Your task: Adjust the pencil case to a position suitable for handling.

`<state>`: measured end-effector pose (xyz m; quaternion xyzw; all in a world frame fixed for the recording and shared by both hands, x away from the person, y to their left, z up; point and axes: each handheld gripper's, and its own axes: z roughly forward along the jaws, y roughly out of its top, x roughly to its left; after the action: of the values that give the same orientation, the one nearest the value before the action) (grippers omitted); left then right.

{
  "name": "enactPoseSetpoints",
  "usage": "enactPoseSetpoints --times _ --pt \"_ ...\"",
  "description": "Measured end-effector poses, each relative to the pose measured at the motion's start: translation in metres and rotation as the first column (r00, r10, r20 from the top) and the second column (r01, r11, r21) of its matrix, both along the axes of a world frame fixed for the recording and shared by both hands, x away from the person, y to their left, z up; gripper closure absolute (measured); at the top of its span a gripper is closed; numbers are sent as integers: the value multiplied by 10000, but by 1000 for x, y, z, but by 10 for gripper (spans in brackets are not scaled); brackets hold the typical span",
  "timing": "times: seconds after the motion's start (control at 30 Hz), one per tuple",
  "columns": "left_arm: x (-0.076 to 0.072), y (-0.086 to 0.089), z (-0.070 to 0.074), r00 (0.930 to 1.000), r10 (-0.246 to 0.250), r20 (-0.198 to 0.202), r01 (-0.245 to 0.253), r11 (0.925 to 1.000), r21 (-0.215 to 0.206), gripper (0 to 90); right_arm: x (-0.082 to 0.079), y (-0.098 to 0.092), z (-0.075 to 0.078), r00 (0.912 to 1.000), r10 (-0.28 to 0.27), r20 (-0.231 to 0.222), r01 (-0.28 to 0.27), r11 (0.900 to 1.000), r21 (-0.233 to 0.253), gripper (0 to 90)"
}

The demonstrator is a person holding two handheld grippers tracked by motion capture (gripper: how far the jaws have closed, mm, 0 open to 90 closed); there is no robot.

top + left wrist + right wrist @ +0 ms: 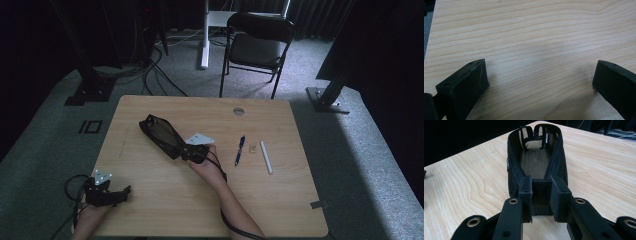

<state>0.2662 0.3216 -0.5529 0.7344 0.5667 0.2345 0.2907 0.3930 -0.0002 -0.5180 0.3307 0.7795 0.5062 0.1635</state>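
right gripper [541, 202]: clamped on near end of open black mesh zip pouch [537, 157] | left gripper [540, 82]: jaws apart over bare light wooden table [536, 32] | pouch interior dim, contents unclear

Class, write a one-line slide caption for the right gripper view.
The right gripper clamps the near end of an open black mesh pouch lying on the wooden table.
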Motion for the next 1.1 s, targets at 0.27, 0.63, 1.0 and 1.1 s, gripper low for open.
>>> enactPoseSetpoints --times 0.27,0.63,1.0,1.1 --pt "0 0 0 10000 1 -1 -1 10000 0 3 -9 -9 2 9999 -29 125 30 10000 -68 733" --pt "0 0 0 10000 -1 0 1 10000 0 3 -18 -25 0 9999 -142 29 142 9999 -69 733" --pt "0 0 0 10000 -2 -10 2 10000 3 2 -34 -46 2 9998 -172 93 173 9998 -43 733" --pt "0 0 0 10000 -2 -9 2 10000 2 3 -36 -50 1 9998 -199 88 199 9998 -70 733"
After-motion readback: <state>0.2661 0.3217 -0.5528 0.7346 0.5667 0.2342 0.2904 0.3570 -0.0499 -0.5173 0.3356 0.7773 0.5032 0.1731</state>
